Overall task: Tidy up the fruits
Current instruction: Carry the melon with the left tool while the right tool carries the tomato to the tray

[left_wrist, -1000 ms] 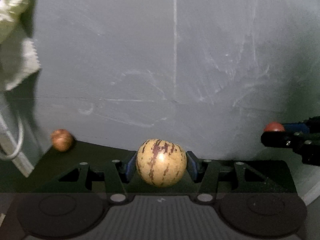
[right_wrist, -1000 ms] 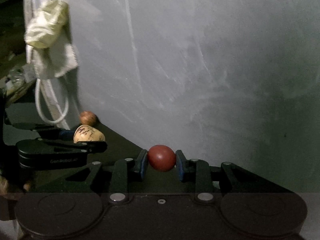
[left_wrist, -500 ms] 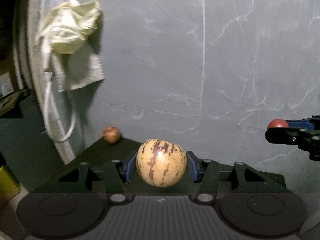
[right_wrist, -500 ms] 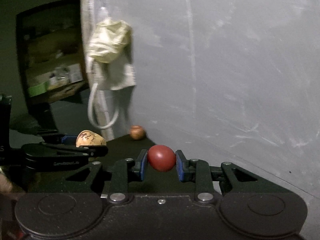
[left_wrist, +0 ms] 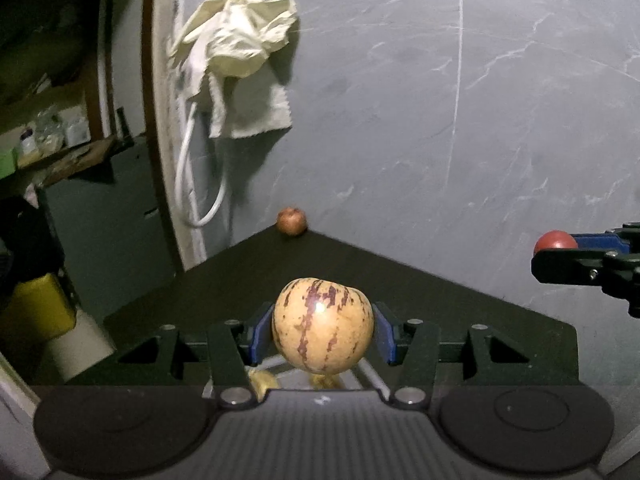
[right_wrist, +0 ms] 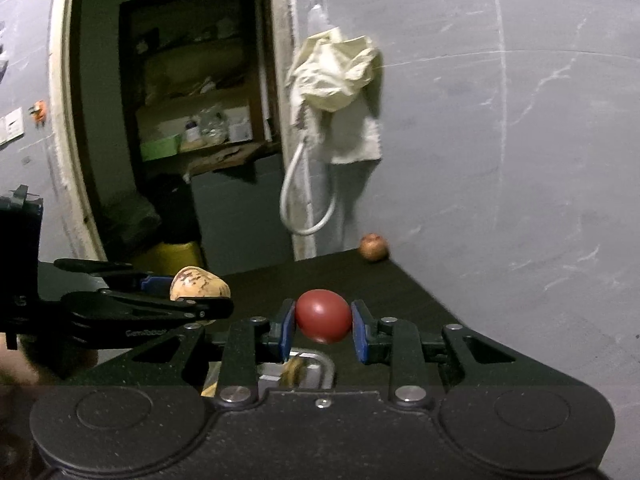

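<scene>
The striped yellow fruit (left_wrist: 322, 325), cream with purple streaks, sits clamped between the blue pads (left_wrist: 262, 334) of the left gripper (left_wrist: 322, 330), held clear above the dark table (left_wrist: 360, 272). The small red fruit (right_wrist: 323, 315) is pinched between the blue pads (right_wrist: 286, 330) of the right gripper (right_wrist: 323, 326), likewise off the surface. A third, brownish fruit (left_wrist: 291, 221) rests at the table's far corner, against the grey wall (left_wrist: 440, 100), well apart from both grippers. Below the jaws in the right wrist view lies a metal tray (right_wrist: 320, 364) with something yellowish inside, too hidden to identify. Lettering on the left gripper's side arm is too blurred to read. A pale crumpled cloth (left_wrist: 236, 48) and a white looped cable (left_wrist: 200, 184) hang on the wall. A doorway (right_wrist: 180, 120) opens onto cluttered shelves; a yellow container (left_wrist: 38, 312) stands low at left.
</scene>
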The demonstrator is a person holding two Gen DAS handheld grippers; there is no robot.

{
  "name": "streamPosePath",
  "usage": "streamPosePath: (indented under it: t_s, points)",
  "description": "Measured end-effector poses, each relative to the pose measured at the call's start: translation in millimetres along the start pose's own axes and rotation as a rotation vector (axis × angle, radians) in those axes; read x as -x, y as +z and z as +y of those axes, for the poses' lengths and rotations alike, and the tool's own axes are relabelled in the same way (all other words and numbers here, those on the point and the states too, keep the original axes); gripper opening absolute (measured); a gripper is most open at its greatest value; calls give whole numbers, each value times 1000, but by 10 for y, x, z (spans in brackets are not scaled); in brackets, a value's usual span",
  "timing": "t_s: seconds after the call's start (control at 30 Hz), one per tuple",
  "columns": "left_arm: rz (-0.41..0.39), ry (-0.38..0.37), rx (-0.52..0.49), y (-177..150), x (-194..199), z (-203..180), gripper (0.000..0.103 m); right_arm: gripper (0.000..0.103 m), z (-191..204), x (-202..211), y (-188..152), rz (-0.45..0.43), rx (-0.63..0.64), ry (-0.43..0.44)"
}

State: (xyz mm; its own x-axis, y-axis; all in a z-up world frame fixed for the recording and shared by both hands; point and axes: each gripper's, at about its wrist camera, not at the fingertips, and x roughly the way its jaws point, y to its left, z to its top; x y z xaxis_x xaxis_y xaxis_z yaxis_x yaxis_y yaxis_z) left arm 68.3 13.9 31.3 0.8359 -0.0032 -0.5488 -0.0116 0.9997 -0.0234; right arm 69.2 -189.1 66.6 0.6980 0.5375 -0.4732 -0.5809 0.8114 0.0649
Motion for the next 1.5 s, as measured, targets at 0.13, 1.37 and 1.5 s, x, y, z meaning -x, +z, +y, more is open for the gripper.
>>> streamPosePath:
  t_s: [0.13, 1.37, 1.5]
  points:
    - [22, -8, 13, -128, 62, 145, 55, 31, 173, -35, -80, 30, 2, 6]
    - [296, -90, 58, -1442, -64, 316, 56, 31, 689, -576, -1455, 359, 35, -5]
    - [302, -73, 62, -1456, -117, 295, 56, 31, 624, -696, -1512, 370, 55, 16]
